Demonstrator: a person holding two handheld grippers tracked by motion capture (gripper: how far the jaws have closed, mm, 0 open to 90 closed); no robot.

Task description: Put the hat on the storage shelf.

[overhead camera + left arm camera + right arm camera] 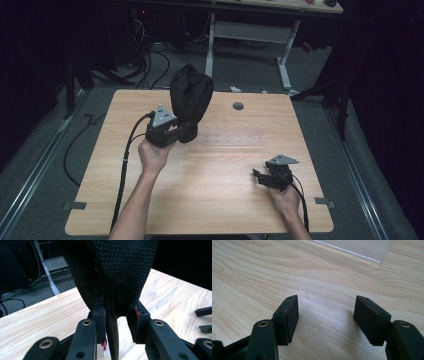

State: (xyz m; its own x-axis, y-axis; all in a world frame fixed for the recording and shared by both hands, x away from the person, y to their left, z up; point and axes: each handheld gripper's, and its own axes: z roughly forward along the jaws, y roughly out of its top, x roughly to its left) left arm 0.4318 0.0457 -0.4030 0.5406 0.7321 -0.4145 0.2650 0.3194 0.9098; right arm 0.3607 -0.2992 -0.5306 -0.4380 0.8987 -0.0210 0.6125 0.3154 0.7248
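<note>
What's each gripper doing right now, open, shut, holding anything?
Left gripper: shut on the black fabric bag, lifted above the table.
Right gripper: open, holding nothing, low over the table.

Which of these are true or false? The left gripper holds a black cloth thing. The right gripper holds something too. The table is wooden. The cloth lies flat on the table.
1. The left gripper holds a black cloth item: true.
2. The right gripper holds something: false; its jaws stand apart with nothing between them.
3. The table is wooden: true.
4. The cloth lies flat: false; it is lifted, bunched above the gripper.
</note>
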